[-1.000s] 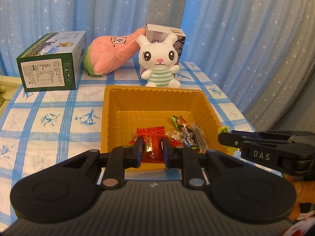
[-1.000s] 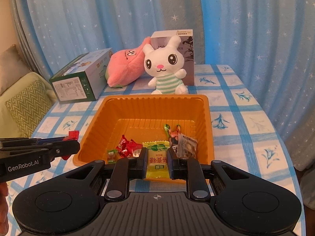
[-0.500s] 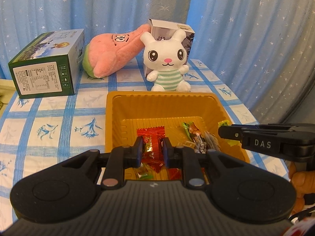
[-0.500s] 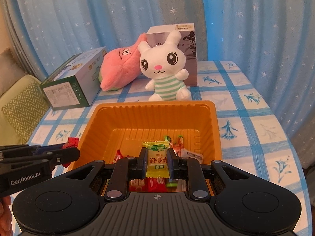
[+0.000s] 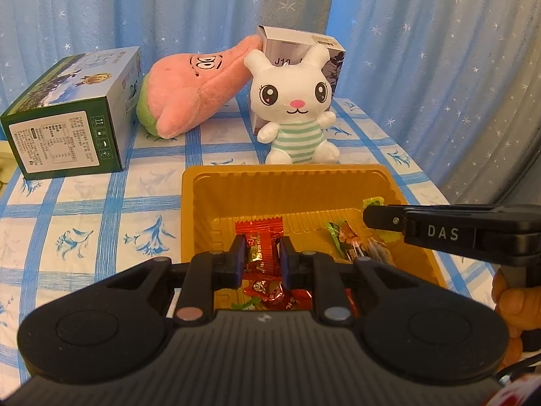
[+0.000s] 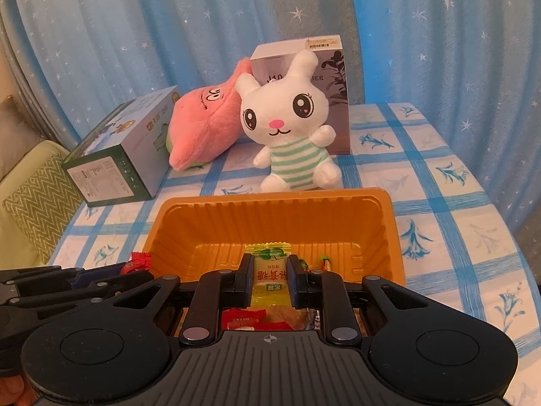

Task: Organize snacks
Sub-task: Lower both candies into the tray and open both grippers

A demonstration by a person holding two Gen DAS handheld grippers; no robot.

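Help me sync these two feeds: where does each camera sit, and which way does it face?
Left wrist: on the left gripper, facing the tray with a red candy clamped; the right gripper and a hand show.
Right wrist: on the right gripper, facing the same tray, holding a yellow packet.
Shared: tray, bunny, boxes.

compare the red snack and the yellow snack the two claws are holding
The red snack is a dark red wrapper with crimped ends, held in the left claw. The yellow snack is pale yellow with a green print, held in the right claw. Both are pinched upright over the orange tray.
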